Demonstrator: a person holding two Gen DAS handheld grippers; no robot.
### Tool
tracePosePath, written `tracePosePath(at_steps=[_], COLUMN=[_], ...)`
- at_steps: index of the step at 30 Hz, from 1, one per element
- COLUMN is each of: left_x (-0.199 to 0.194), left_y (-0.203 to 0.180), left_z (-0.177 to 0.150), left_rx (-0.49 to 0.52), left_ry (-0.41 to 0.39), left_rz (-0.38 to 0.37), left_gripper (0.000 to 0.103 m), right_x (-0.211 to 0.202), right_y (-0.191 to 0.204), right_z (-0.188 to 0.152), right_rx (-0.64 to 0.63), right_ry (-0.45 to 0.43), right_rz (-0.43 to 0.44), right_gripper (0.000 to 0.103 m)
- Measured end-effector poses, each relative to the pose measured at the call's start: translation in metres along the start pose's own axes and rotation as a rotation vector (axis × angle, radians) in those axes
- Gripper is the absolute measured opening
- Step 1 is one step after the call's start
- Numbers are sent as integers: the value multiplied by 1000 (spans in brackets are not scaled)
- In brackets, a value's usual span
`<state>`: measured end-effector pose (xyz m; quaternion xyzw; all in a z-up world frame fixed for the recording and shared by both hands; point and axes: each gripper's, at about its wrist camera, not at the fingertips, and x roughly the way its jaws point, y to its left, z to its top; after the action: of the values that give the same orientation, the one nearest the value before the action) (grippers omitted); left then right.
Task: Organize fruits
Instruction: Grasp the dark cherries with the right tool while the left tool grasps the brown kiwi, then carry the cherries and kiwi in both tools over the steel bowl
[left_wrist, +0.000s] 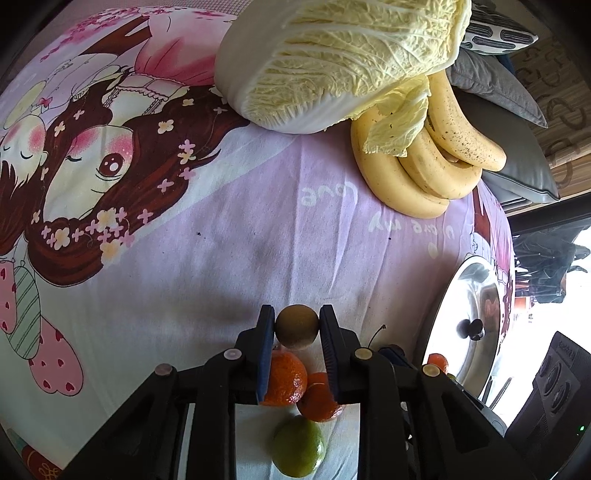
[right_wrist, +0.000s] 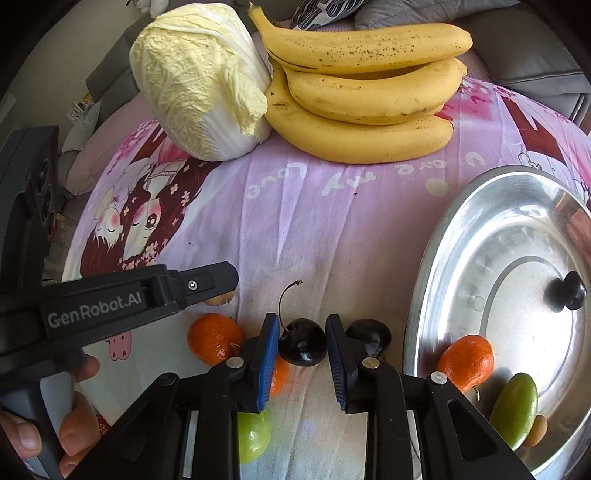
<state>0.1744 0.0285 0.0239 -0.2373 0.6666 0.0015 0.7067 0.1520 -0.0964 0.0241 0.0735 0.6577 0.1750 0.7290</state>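
Left tool (left_wrist: 297, 328) was clamped on a small brown fruit (left_wrist: 297, 326) above the oranges (left_wrist: 286, 378); right tool (right_wrist: 302, 349) sat apart around a dark cherry (right_wrist: 303, 341) on the bedsheet (right_wrist: 332, 229).

"GenRobot.AI" stands on the left tongs (right_wrist: 221, 291); the cloth (right_wrist: 332, 229) reads "Love".

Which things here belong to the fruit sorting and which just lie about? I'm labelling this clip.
Job: brown fruit in left gripper, cherry between right gripper fingers, tangerines, lime, bananas, metal tray.

Lying about: napa cabbage, cushions, printed cloth.
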Motion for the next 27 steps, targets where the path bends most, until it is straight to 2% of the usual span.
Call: tracePosePath(at_steps=[6, 16, 23, 27], left_x=[-17, -25, -28, -27], left_y=[-6, -12, -36, -52], left_z=[1, 2, -1, -5], left_rx=[13, 40, 77, 110], left_ry=[-42, -59, -69, -65], left_rz=[-15, -24, -50, -70], left_gripper=[26, 26, 26, 26], right_x=[-17, -23, -38, -50], right_y=[-2, -11, -34, -55], right_z=[3, 5, 8, 8], right_rx=[14, 43, 106, 155], right_ry=[-51, -68, -104, -132], right_rz=[16, 25, 18, -24], right_gripper=[28, 28, 28, 28])
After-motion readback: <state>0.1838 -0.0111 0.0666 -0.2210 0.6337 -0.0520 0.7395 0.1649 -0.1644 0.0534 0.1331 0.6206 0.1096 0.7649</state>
